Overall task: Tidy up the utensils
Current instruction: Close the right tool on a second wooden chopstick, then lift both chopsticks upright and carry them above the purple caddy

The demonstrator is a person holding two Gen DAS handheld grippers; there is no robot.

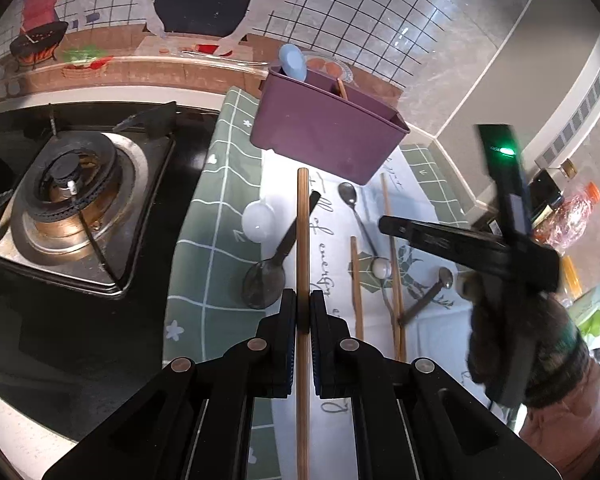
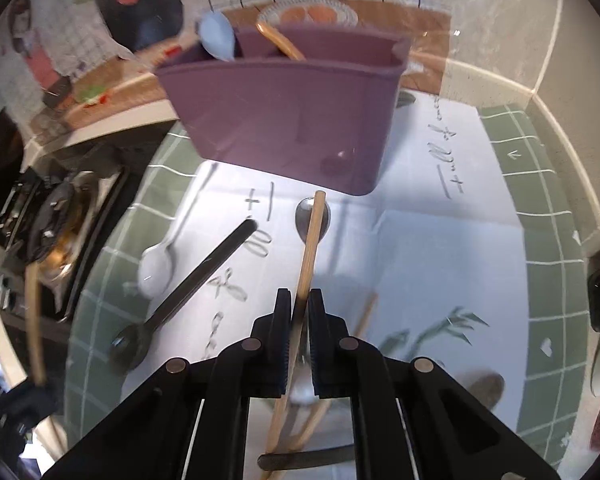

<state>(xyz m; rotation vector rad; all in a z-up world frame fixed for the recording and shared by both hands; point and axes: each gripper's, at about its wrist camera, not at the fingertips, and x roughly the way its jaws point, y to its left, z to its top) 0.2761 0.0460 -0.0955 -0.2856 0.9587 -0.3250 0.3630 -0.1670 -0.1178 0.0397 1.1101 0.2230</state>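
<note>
Both hands are working at once here: the left tongs (image 1: 302, 312) are clamping a wooden chopstick (image 1: 302, 248) that is pointing straight ahead toward the purple caddy (image 1: 324, 128), and the right tongs (image 2: 299, 312) are pinching a second chopstick (image 2: 311, 248), this one leaning slightly to the right with its tip just short of the caddy's front wall. The caddy is standing at the back of the table (image 1: 204, 216), on the green-checked cloth, already holding a pale blue spoon (image 2: 217, 38) in its left compartment and what looks like another wooden stick (image 2: 280, 40) in the middle one, though the right view is smeared enough that I am only fairly sure of that. On the cloth a white spoon (image 2: 156, 264), a black spoon (image 2: 172, 304), a steel spoon (image 1: 354, 212) and more loose chopsticks (image 1: 356, 280) are lying scattered and waiting. So the step in hand is the carrying of the two chopsticks to the caddy. Next, each stick needs lifting until its tip is clearing the rim, tilting upright over the middle compartment, and only then letting go; the risk is a tip catching the front wall and pushing the light caddy back
</note>
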